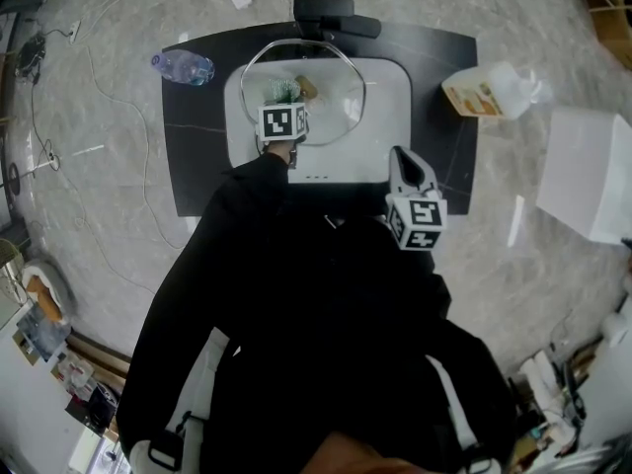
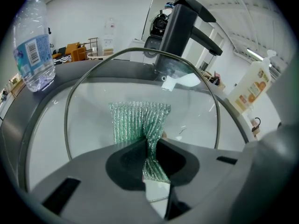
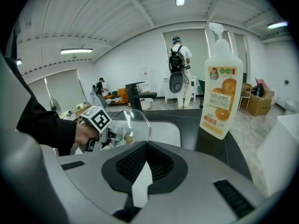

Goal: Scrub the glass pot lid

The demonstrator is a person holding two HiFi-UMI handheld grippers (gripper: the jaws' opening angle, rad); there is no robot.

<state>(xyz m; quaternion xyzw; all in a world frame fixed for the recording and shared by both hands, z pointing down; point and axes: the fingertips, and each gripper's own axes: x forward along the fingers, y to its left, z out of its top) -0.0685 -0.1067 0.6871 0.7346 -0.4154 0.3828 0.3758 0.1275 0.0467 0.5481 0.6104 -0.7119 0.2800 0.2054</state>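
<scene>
A dark table point(image 1: 197, 171) with a white sink point(image 1: 387, 117) is standing on a grey marbled floor point(image 1: 109, 235) in a wide white-walled hall. A water bottle point(image 1: 184, 66) is lying at the table's left, a soap bottle point(image 1: 489, 94) is resting at its right, and a black faucet point(image 1: 326, 14) is rising behind the sink. The glass pot lid point(image 1: 334, 95) is leaning upright in the sink. The left tongs point(image 2: 150, 146) are pinching a green scrub cloth point(image 2: 138, 119) against the lid's glass. The right tongs point(image 3: 146, 146) are hovering near the table's front edge, pressed together and holding nothing.
</scene>
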